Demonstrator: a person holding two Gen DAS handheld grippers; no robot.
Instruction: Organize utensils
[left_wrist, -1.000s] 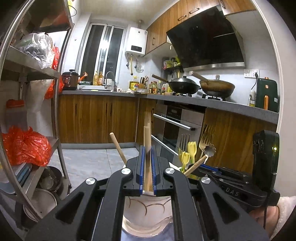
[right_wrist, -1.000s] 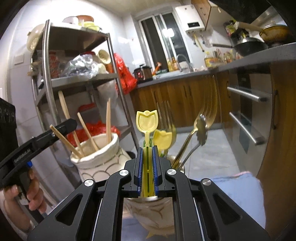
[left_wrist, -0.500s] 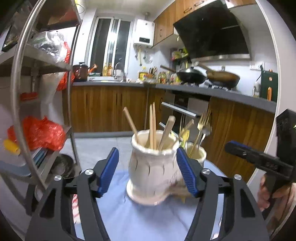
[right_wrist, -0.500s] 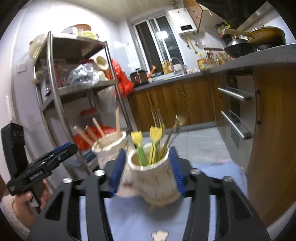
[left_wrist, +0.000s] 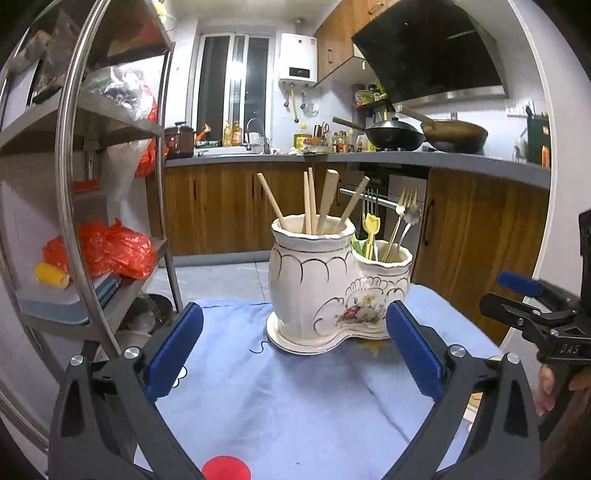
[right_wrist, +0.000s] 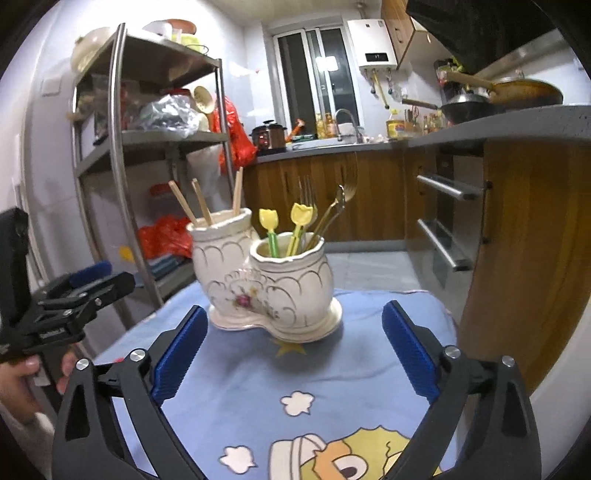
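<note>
A white double ceramic utensil holder (left_wrist: 317, 291) stands on a blue cloth; it also shows in the right wrist view (right_wrist: 269, 280). Its taller pot holds several wooden chopsticks and sticks (left_wrist: 317, 203). Its shorter pot holds two yellow tulip-topped picks (right_wrist: 286, 229), forks and a spoon (right_wrist: 332, 210). My left gripper (left_wrist: 295, 350) is open and empty, a little in front of the holder. My right gripper (right_wrist: 295, 354) is open and empty, also a little in front of it. Each gripper shows at the edge of the other's view.
The blue cartoon-print cloth (right_wrist: 295, 398) covers a small table. A metal shelf rack (left_wrist: 74, 184) with bags stands at the left. Wooden cabinets and an oven (right_wrist: 454, 221) are at the right. A tiled floor lies behind the table.
Both grippers opened, letting go of a wooden stick and a yellow pick into the holder. Both have drawn back from the holder, which now stands farther off.
</note>
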